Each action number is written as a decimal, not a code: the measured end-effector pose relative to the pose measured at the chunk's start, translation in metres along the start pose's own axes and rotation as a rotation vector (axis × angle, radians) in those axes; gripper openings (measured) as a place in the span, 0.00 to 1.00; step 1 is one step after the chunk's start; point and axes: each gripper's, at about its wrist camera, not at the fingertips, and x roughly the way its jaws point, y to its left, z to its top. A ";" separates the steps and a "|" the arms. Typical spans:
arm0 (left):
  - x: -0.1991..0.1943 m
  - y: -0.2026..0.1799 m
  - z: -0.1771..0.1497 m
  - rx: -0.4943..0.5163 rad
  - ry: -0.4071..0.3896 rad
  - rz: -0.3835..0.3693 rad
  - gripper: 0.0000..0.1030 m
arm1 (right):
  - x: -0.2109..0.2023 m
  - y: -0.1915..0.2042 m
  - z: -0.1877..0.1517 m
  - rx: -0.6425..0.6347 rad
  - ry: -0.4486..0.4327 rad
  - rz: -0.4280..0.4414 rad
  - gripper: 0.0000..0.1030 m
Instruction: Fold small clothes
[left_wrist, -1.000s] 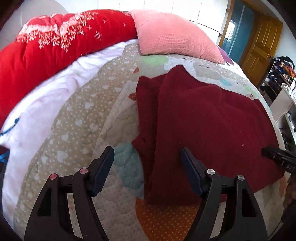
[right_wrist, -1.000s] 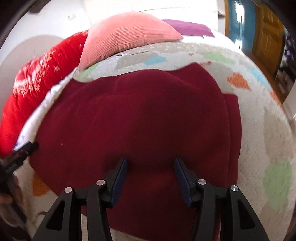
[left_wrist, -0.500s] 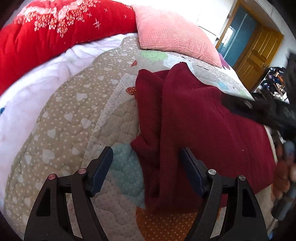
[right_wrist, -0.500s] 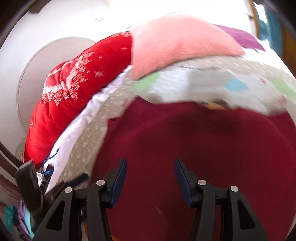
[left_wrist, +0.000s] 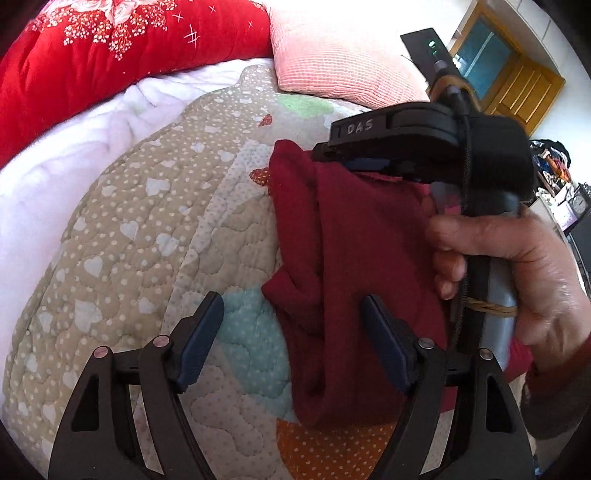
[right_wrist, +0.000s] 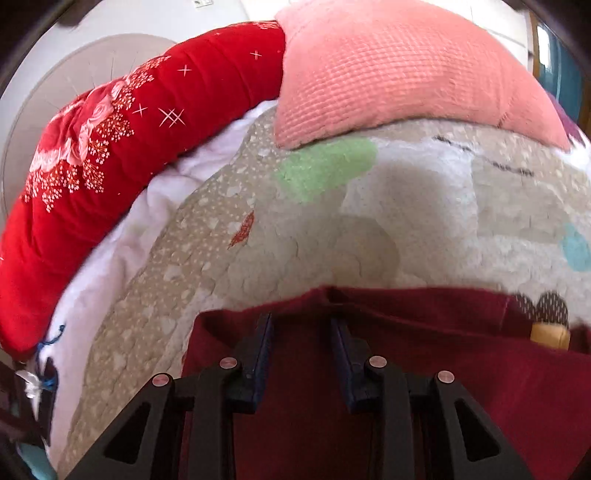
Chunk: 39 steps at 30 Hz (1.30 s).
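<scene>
A dark red garment (left_wrist: 354, 266) lies partly folded on the quilted bedspread (left_wrist: 147, 229), its left edge bunched in a ridge. My left gripper (left_wrist: 291, 306) hovers open over the near left edge, and the ridge of cloth lies between its fingers without being pinched. My right gripper (right_wrist: 302, 323), held by a hand (left_wrist: 517, 258), reaches over the garment's (right_wrist: 406, 369) far edge. Its jaws are closing with that cloth edge between them, and a gap still shows between the pads. In the left wrist view the right gripper (left_wrist: 328, 155) sits at the garment's far left corner.
A red floral duvet (left_wrist: 110, 55) and a pink pillow (left_wrist: 340, 55) lie along the head of the bed, with a white sheet (left_wrist: 74, 158) beside the quilt. A wooden door (left_wrist: 517, 81) and cluttered shelves stand at the far right.
The right gripper swept from the garment's near right side across to its far left corner, and its jaws narrowed. The left gripper stayed put and tilted slightly.
</scene>
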 end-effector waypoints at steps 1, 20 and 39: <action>0.000 -0.001 0.000 0.004 -0.001 0.003 0.76 | -0.003 0.002 0.001 -0.006 0.004 -0.005 0.31; -0.010 0.001 -0.008 -0.008 -0.003 -0.007 0.76 | -0.049 0.025 -0.038 -0.030 0.011 0.078 0.44; -0.016 0.033 -0.001 -0.100 0.028 -0.111 0.76 | -0.028 0.033 -0.024 0.022 0.131 0.091 0.69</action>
